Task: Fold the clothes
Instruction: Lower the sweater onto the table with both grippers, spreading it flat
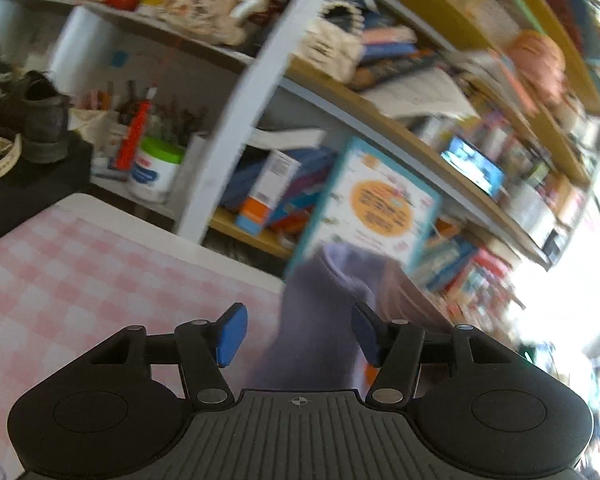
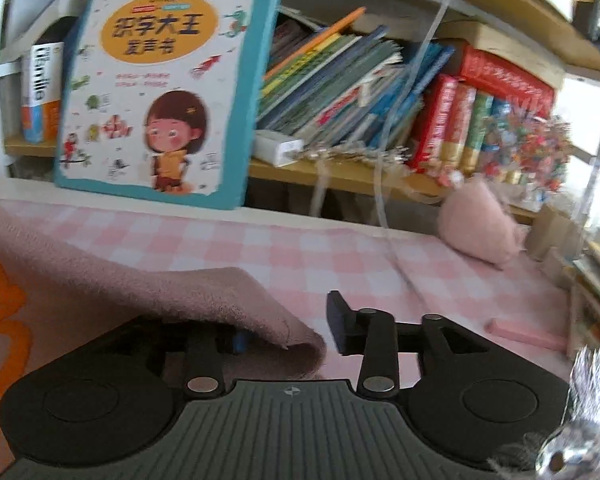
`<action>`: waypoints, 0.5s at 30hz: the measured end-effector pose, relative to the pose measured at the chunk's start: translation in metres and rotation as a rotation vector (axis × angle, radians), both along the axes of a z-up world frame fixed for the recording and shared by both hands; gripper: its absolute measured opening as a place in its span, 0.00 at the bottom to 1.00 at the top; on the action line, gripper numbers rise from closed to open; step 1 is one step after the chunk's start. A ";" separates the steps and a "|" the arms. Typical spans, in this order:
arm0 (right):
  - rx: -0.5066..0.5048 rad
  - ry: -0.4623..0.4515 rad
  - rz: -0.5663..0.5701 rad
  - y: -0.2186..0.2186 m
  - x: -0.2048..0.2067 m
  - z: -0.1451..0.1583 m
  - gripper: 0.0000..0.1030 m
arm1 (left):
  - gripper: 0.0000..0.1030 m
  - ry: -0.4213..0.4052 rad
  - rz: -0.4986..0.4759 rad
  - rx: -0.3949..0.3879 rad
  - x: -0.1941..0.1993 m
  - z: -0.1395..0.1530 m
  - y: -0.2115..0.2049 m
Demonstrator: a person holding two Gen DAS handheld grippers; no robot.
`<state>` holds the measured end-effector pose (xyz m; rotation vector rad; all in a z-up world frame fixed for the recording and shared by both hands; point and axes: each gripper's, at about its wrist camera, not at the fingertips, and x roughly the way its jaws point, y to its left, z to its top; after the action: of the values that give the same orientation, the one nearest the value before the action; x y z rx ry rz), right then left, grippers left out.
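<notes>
both hand-held grippers are standing open, gripping nothing. left hand-held gripper [image 1: 296, 334] is facing hanging purplish fabric at 12 o'clock. pink garment [image 2: 148, 288] is draping over right hand-held gripper [image 2: 288, 336] on the checked counter [image 2: 300, 248]. regrip the hem squarely before folding.

Pink-checked cloth [image 2: 284, 248] over the table. Big teal book [image 2: 168, 84] upright at the far edge, against the shelf [image 2: 340, 176]. Leaning books [image 2: 332, 92] and red books [image 2: 460, 120] on that shelf. Pink pouch [image 2: 476, 224] near the far right corner. White tub [image 1: 154, 172] and shoe [image 1: 40, 120] beyond the left edge.
</notes>
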<state>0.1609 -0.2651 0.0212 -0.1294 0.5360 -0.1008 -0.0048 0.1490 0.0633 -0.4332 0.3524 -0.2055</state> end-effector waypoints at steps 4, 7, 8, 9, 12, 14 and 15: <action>0.017 -0.006 -0.017 -0.006 -0.011 0.005 0.43 | 0.64 0.014 -0.079 0.080 -0.015 -0.003 -0.020; 0.035 -0.024 0.034 -0.001 -0.033 0.016 0.47 | 0.64 0.045 -0.101 0.151 -0.017 -0.010 -0.033; 0.041 -0.032 0.055 0.001 -0.042 0.020 0.47 | 0.64 0.054 -0.104 0.169 -0.018 -0.013 -0.036; 0.034 -0.045 0.086 0.005 -0.053 0.023 0.48 | 0.64 0.062 -0.103 0.184 -0.018 -0.015 -0.038; 0.014 -0.084 0.182 0.019 -0.087 0.032 0.53 | 0.64 0.086 -0.093 0.217 -0.015 -0.024 -0.043; 0.016 -0.087 0.256 0.031 -0.109 0.033 0.53 | 0.64 0.103 -0.093 0.222 -0.013 -0.028 -0.045; 0.019 -0.080 0.292 0.037 -0.118 0.031 0.53 | 0.64 0.109 -0.094 0.225 -0.013 -0.029 -0.046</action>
<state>0.0433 -0.2277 0.0521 -0.1829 0.4337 0.1830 -0.0176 0.1028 0.0339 -0.2061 0.4977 -0.2313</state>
